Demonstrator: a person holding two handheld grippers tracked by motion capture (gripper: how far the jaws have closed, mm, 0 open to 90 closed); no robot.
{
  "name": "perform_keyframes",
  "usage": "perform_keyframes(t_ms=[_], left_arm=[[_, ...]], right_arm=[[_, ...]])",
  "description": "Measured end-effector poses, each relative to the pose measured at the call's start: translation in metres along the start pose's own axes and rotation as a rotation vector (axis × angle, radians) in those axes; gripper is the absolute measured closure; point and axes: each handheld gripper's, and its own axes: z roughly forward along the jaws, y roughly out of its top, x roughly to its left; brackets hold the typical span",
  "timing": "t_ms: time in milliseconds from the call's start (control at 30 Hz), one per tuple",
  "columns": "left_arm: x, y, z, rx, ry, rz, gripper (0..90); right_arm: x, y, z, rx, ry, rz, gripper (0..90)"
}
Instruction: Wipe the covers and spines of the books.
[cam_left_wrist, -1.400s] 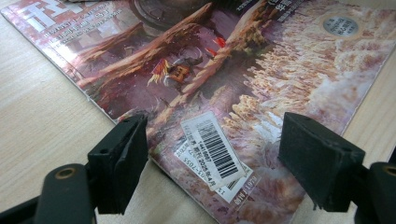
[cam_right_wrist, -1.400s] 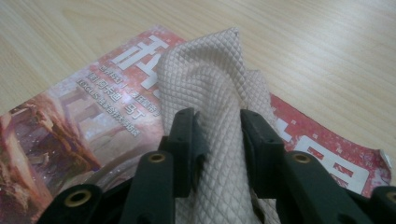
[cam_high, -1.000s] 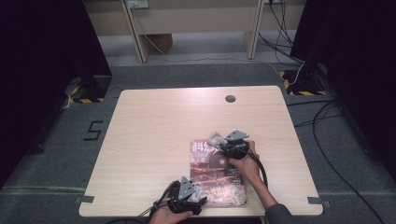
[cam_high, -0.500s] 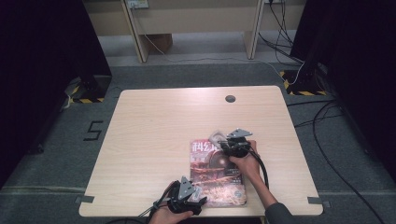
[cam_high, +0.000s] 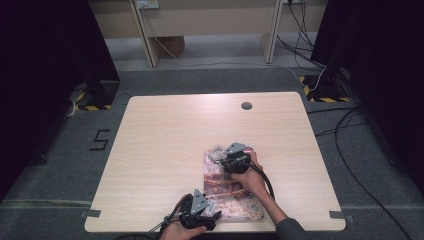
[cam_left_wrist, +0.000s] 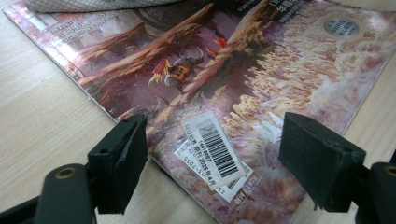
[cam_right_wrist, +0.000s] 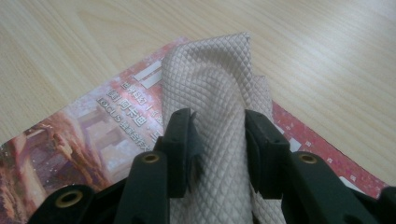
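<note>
Right gripper (cam_right_wrist: 217, 140) is clamped on a bunched fold of the beige quilted cloth (cam_right_wrist: 210, 88), pads pinching it from both sides, and the cloth sits on the far end of the magazine (cam_high: 230, 190). Left gripper (cam_left_wrist: 215, 163) stands wide, nothing between the jaws, resting at the magazine's near corner, barcode sticker (cam_left_wrist: 212, 149) right between them. The magazine lies flat on the table (cam_high: 165, 140), toward the near edge, right of centre. Handling guess: the cloth is soft, light and limp, so it will drape and slide out unless I keep a thick fold in the pinch; grabbing it mid-bunch as now looks right. The magazine cover is glossy, so likely slick, thin and floppy; it'll skate under the wiping drag. Best to pin it at the corner or spine edge with the left jaws rather than try to lift it.
</note>
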Motion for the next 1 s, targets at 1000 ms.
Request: perform_keyframes(t_ms=[1000], left_arm=[[0.0,-0.001,0.0,-0.005,0.002,-0.004,22.7]], right_arm=[[0.005,0.037,0.034,0.051,0.022,0.056,60.3]])
